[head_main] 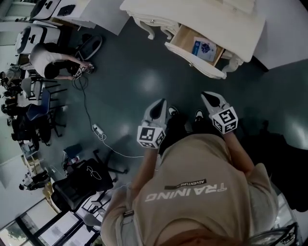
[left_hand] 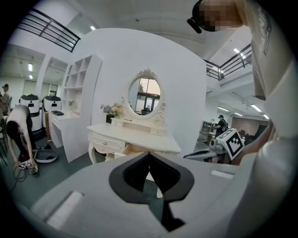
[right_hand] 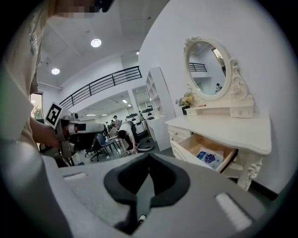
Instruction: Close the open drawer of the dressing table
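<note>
The white dressing table (head_main: pixel 202 14) with an oval mirror (right_hand: pixel 205 69) stands ahead of me. Its right-hand drawer (head_main: pixel 197 52) is pulled out, showing a wooden inside and a blue-printed booklet (right_hand: pixel 209 158). Only a sliver of the drawer (left_hand: pixel 122 151) shows in the left gripper view. My left gripper (head_main: pixel 158 109) and right gripper (head_main: pixel 210 98) are held side by side above the floor, well short of the drawer front. Both are shut and hold nothing. In the gripper views the left gripper (left_hand: pixel 149 155) and the right gripper (right_hand: pixel 148 158) point towards the table.
A person (head_main: pixel 48 62) bends over at the far left beside a round floor device (head_main: pixel 89 45). A power strip with a cable (head_main: pixel 98 130) lies on the dark floor, near a black office chair (head_main: pixel 84 180). A white shelf unit (left_hand: pixel 77 107) stands left of the table.
</note>
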Demonstrator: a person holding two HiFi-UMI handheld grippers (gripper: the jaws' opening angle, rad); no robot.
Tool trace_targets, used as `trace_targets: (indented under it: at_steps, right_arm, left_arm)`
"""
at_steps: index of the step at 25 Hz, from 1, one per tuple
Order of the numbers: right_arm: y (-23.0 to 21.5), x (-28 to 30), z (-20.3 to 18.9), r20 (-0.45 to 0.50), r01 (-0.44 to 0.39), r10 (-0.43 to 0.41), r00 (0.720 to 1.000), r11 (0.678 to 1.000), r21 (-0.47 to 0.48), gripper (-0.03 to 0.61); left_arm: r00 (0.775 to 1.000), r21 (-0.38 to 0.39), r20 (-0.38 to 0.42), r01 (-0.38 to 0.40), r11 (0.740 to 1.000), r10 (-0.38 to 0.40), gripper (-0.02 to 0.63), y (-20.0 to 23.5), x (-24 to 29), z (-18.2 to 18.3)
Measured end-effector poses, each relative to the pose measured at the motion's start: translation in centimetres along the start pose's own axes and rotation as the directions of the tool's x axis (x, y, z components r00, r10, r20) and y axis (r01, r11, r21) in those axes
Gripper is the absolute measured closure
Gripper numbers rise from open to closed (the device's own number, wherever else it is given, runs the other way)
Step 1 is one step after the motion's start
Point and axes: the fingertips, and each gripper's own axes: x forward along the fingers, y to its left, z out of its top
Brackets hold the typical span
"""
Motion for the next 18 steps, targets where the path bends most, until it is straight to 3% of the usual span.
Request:
trace_targets:
  at_steps: [4, 7, 13, 18]
  right_arm:
    - [-0.4, 3.0, 0.9, -0.006, 0.034, -0.034, 0.999, 0.999, -0.018, 0.574]
    - [-0.3, 5.5, 3.2, 0.001, 0.078, -0.078, 0.997, 0.994, -0.083, 0.574]
    - [1.2, 12.2, 8.4, 0.023, 0.123, -0.121, 0.992, 0.991, -0.060, 0.574]
    - [2.2, 18.0, 10.1, -0.010, 0.174, -0.175, 0.984, 0.980, -0.102, 0.574]
  left_arm:
    - [1.000, -0.053, 0.011, 0.011, 0.999, -0.010, 0.606, 3.7, 2.0, -0.4]
    - [0.999, 0.003, 0.022, 0.038, 0.999, -0.038, 0.606, 6.2, 3.4, 0.7]
    - [0.994, 0.082, 0.046, 0.095, 0.992, -0.099, 0.606, 13.7, 5.0, 4.8]
    - [0.987, 0.006, 0.053, 0.154, 0.988, -0.154, 0.606, 19.7, 6.5, 5.2]
